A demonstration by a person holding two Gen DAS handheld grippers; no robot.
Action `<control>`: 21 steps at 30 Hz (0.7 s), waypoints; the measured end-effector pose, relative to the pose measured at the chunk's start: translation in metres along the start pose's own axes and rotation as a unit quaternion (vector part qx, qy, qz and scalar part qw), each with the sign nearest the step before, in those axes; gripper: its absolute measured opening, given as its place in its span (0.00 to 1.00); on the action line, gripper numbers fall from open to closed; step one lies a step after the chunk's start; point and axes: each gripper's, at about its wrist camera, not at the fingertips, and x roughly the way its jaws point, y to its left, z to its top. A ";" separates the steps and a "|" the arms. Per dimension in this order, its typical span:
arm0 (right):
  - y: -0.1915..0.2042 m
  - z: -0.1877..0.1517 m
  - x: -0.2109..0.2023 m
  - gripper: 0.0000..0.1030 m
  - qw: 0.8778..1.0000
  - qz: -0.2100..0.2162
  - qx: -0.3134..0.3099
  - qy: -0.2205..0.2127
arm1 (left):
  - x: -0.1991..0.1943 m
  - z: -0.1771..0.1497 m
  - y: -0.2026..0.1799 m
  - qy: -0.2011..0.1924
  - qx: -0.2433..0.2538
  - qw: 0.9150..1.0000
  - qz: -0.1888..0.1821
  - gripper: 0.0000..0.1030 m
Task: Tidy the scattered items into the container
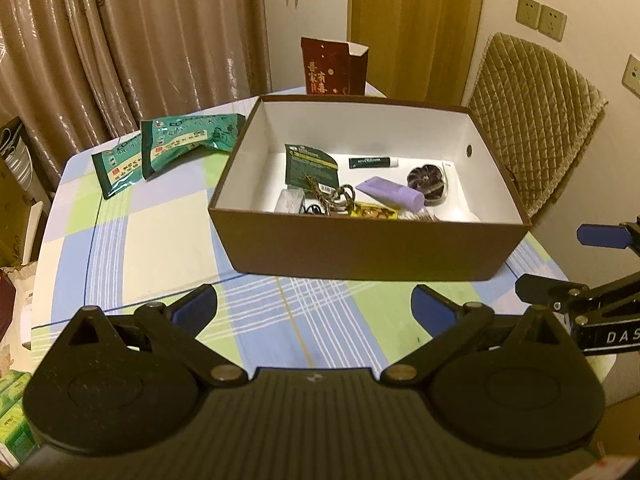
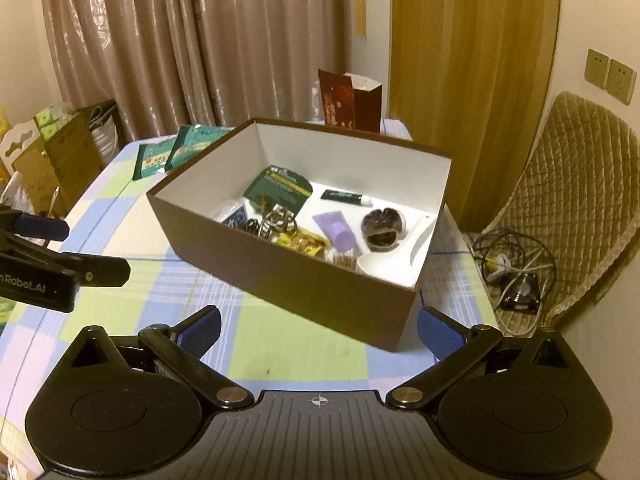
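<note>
A brown cardboard box (image 1: 360, 248) (image 2: 280, 276) with a white inside stands on the checked tablecloth. It holds several small items: a purple tube (image 1: 390, 191) (image 2: 338, 230), a dark green tube (image 1: 372, 162), a green card (image 1: 312, 164), a dark round ornament (image 1: 426, 179) and a white spoon (image 2: 396, 258). Two green snack packets (image 1: 176, 148) (image 2: 176, 154) lie on the cloth left of the box. My left gripper (image 1: 314, 306) stands open and empty just before the box's near wall. My right gripper (image 2: 318, 334) is open and empty too, facing the box's near corner.
A dark red paper bag (image 1: 334, 66) stands behind the box. A padded chair (image 1: 532, 120) is at the right, with cables and a small fan (image 2: 520, 292) on the floor. Cardboard boxes (image 2: 60, 160) stand left of the table. Curtains hang behind.
</note>
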 end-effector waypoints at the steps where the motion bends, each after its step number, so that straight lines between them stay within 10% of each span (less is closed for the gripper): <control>1: 0.001 -0.002 0.000 0.98 1.000 0.000 -0.001 0.002 | 0.001 -0.002 0.000 0.002 0.000 1.000 0.000 0.99; 21: 0.008 -0.015 0.004 0.98 1.000 0.002 -0.001 0.024 | 0.006 -0.022 -0.005 0.023 0.007 1.000 -0.003 0.99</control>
